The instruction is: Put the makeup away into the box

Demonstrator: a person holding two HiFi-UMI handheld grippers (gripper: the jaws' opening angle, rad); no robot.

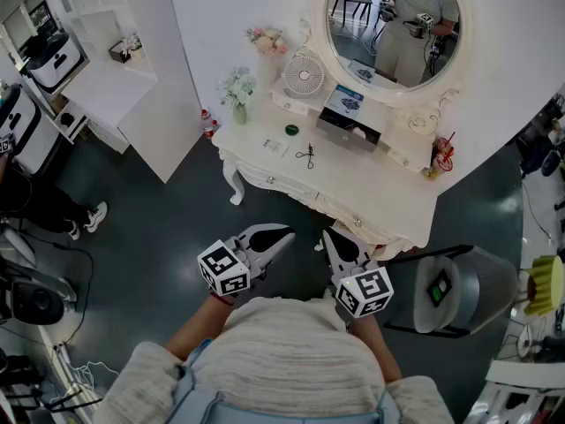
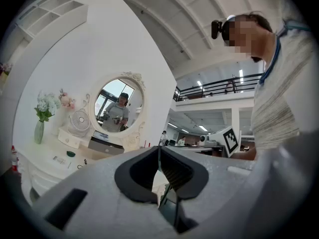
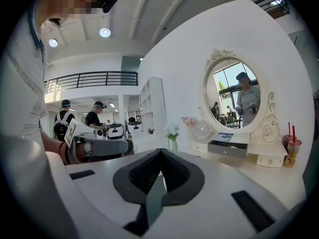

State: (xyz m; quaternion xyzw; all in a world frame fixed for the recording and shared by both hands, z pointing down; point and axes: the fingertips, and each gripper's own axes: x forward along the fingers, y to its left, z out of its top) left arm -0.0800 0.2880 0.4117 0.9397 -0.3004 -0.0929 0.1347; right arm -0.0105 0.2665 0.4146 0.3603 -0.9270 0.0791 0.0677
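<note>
Nothing has been picked up yet. The person stands back from the white dressing table [image 1: 353, 184], which lies at twelve o'clock from them across a strip of dark floor, so I judge the task is only at its approach.

The makeup lies loose on the tabletop toward eleven o'clock: a small green pot [image 1: 291, 130], a dark looped tool [image 1: 306, 155] just at its five o'clock, and a flat packet [image 1: 274, 146] beside them. None of them touches another. The box [image 1: 347, 129], a small grey unit whose drawer appears to be pulled out, sits under the round mirror [image 1: 393, 25], at about two o'clock from the loose pieces and near them. A little fan [image 1: 304, 75] stands at the box's ten o'clock.

The left gripper [image 1: 281, 237] and the right gripper [image 1: 332, 238] are both held in close against the body, pointing toward the table, well short of its front edge. Each gripper's own view shows its jaws closed right together with nothing between the pads; neither touches anything.

The next move, as I read it, calls for stepping in, spreading one pair of jaws and bringing them down over one small piece. The thin looped tool looks the fiddliest to pinch off a flat surface.
</note>
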